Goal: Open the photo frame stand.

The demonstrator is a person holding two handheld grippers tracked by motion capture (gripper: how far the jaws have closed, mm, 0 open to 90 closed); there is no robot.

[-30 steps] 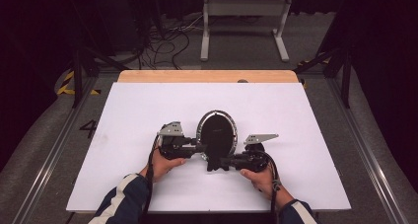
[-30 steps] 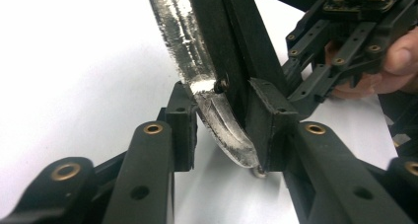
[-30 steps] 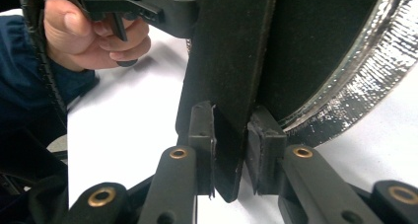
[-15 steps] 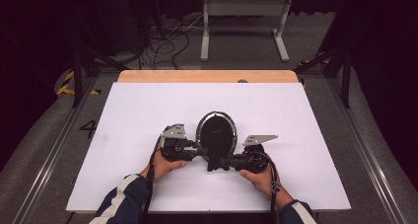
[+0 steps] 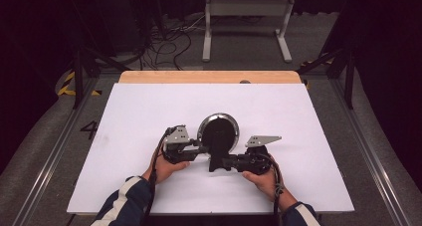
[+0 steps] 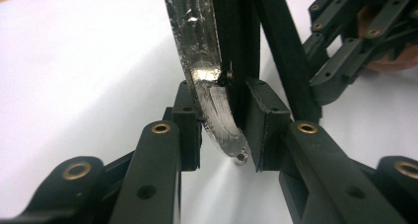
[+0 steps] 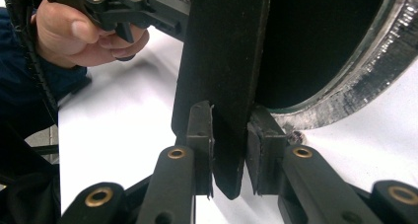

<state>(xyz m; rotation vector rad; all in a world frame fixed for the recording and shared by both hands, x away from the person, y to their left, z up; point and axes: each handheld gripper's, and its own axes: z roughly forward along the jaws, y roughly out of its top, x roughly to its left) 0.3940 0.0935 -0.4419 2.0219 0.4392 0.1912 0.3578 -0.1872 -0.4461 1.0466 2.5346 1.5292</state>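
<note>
Mirror (image 5: 218, 131) stands mid-table (image 5: 308, 116) between both grippers. Left gripper (image 6: 223, 135) has just been closing, its jaws now hugging the mirror's silver rim (image 6: 207, 81). Right gripper (image 7: 229, 150) is clamped on the black stand (image 7: 222, 61) behind the mirror.

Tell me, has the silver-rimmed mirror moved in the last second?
No. The silver-rimmed mirror stays put, just as far from the table's wooden strip.

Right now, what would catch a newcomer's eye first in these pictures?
A round framed mirror with a silvery rim and dark back stands at the middle of the white table. The left gripper has been closing on its rim, while the right gripper clamps its black stand strut.
</note>
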